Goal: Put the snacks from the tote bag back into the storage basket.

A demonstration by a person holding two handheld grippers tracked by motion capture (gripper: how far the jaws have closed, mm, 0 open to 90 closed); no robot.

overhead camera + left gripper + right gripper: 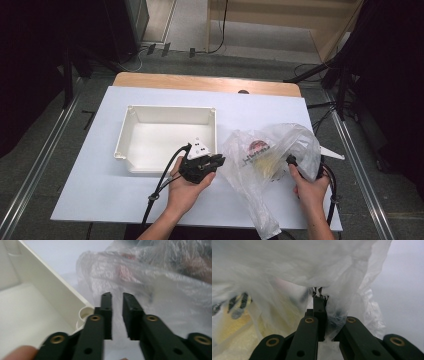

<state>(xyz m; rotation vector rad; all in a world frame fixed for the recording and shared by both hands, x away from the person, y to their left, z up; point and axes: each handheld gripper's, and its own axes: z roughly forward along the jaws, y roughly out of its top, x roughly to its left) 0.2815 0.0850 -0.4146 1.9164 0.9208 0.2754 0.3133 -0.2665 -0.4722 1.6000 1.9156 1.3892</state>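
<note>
Open surface (100, 190) is left at 7 to 9 o'clock of the left tool (218, 161), and a narrower bare strip is found along the far edge at 12 o'clock. Passage toward 10 and 11 o'clock is blocked by the white bin (170, 116), whose walls stand upright. At 3 o'clock the way is barred by the crumpled plastic bag (250, 175), pinched by the right tool (320, 298).

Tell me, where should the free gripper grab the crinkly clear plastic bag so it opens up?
Probably the loose crumpled edge of the clear plastic bag nearest the white plastic bin, coming in from the bin side. The right gripper already pinches the film on the far side, so the left gripper, jaws slightly apart and aimed at the bag, could pull the opposite way.
</note>
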